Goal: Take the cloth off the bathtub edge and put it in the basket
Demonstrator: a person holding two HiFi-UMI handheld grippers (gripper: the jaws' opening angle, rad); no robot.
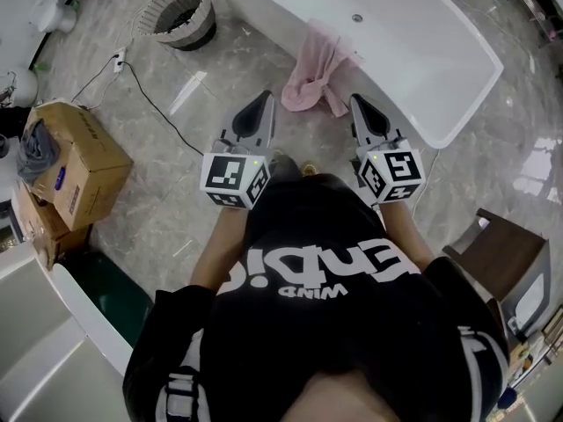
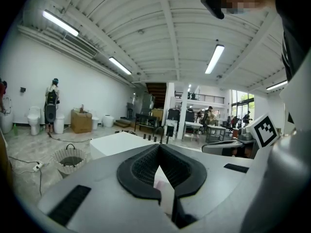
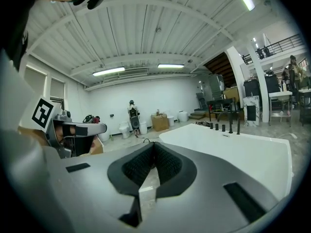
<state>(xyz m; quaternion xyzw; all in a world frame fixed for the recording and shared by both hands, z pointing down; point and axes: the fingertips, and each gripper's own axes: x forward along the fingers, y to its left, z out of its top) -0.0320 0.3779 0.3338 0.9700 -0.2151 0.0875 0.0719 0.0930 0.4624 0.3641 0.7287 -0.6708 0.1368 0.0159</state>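
Note:
A pink cloth (image 1: 315, 70) hangs crumpled over the near edge of the white bathtub (image 1: 413, 42). The round woven basket (image 1: 180, 18) stands on the floor to the tub's left, and it shows again in the left gripper view (image 2: 70, 160). My left gripper (image 1: 266, 98) is held over the floor just left of the cloth's lower end, jaws together and empty. My right gripper (image 1: 356, 102) is just right of the cloth near the tub's rim, also shut on nothing. Neither touches the cloth. The right gripper view shows shut pads (image 3: 165, 161) and the bathtub (image 3: 233, 149) ahead.
Cardboard boxes (image 1: 84, 161) sit at the left, with a black cable (image 1: 149, 95) running across the marble floor toward the basket. A brown wooden seat (image 1: 506, 262) stands at the right. A person (image 2: 51, 106) stands far off by a wall.

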